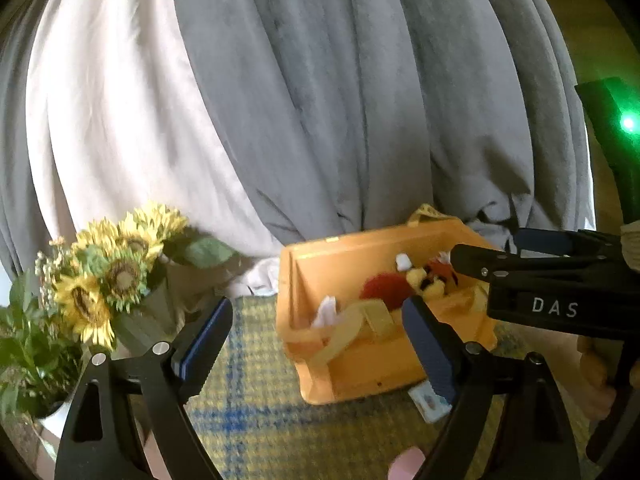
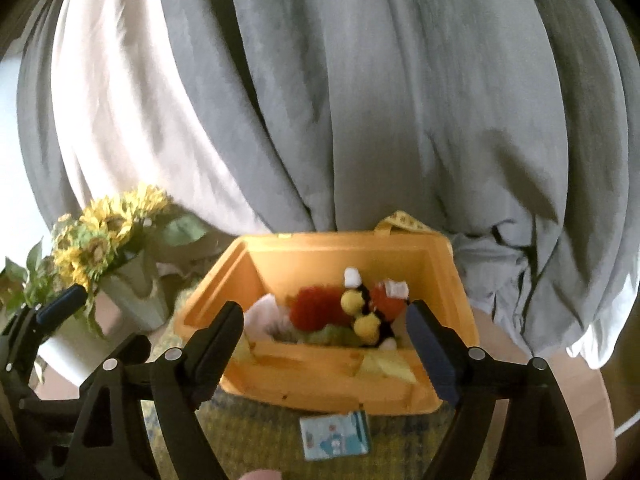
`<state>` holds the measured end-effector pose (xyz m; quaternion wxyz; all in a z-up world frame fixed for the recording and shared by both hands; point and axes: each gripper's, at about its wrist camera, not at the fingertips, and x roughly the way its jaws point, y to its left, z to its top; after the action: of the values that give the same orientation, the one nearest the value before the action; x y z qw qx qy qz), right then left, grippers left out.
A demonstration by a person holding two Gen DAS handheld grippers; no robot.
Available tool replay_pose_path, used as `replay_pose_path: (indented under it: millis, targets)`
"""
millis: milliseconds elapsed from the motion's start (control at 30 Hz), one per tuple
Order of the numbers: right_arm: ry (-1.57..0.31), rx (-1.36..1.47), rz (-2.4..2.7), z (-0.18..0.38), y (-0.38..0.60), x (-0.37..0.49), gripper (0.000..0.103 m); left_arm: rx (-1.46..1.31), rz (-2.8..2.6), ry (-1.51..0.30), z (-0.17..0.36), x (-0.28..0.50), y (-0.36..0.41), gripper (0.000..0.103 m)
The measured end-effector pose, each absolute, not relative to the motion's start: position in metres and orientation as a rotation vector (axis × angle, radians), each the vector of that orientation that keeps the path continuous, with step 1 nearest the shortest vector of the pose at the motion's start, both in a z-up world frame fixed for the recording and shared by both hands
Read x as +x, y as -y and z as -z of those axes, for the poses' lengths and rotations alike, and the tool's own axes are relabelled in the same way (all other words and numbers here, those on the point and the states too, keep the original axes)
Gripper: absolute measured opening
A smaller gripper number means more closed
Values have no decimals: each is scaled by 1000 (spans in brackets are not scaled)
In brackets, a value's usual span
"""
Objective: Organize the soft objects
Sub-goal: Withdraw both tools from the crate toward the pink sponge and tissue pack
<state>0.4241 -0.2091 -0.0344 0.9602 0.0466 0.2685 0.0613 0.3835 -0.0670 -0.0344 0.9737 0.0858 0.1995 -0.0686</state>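
A yellow mat with blue checks (image 2: 256, 436) covers the desk (image 2: 576, 408), whose pale bare edge shows to the right of the right gripper (image 2: 328, 346). On the mat, straight ahead of that gripper, stands an orange bin (image 2: 320, 384). A small light-blue packet (image 2: 335, 436) lies flat on the mat just in front of the bin's near wall, under the gripper. Off to the left stands a vase of sunflowers (image 2: 120, 248); whether it rests on the mat is unclear.

An orange bin (image 1: 360, 280) of soft toys (image 1: 420, 280) sits far right; sunflowers (image 1: 116, 264) stand left. The left claw (image 1: 316, 344) gapes empty over the plaid mat (image 1: 256, 400).
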Motion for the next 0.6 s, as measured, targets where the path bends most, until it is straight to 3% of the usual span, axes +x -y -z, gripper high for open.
replay_pose_path:
  millis: [600]
  targets:
    - [-781, 75, -156, 102, 212, 415, 84, 211, 229, -648, 94, 370, 84, 87]
